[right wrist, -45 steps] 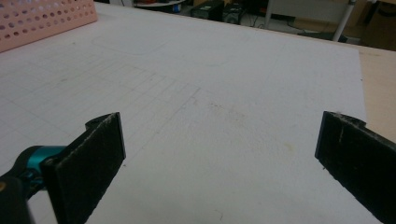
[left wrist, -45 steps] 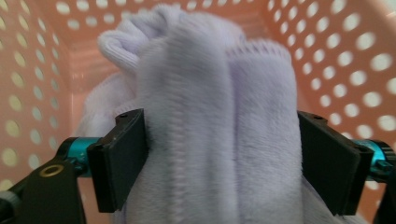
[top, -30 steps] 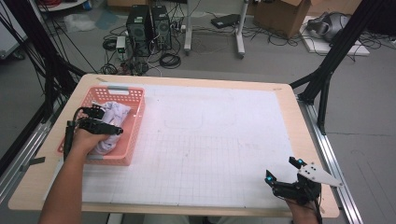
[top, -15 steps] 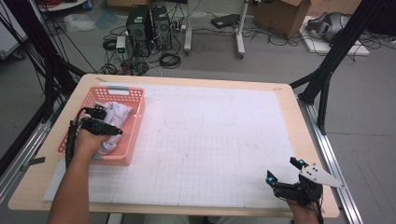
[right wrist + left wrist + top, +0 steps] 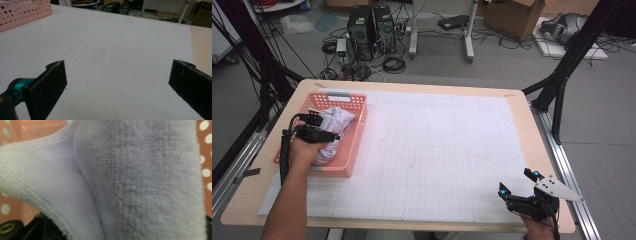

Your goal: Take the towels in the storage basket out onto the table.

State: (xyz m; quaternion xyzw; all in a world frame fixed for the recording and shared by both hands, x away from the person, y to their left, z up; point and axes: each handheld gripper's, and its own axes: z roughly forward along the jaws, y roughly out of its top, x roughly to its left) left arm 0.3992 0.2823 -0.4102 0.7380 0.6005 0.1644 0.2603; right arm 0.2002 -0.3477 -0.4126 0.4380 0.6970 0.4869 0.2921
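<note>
lavender towel point(image 5: 140, 182) between closing left gripper point(image 5: 324, 135) fingers, inside pink basket point(image 5: 349, 160)

Pale lavender fleece cloth point(image 5: 140, 180) right up against the lens, stitched hem curving across upper left. Pink perforated basket wall point(image 5: 15, 132) behind it at both edges. Black left gripper point(image 5: 37, 230) body bottom left; jaws have just been closing, cloth between them.

The white mat point(image 5: 437, 155) on the surface lies bare from the pink basket point(image 5: 354, 145) across to the right edge, so a hand-held gripper could cross it freely. The basket's 4 walls hem in the towel point(image 5: 334, 122), which crowds its inside. Black frame legs point(image 5: 562, 80) stand off the surface's far right corner.
</note>
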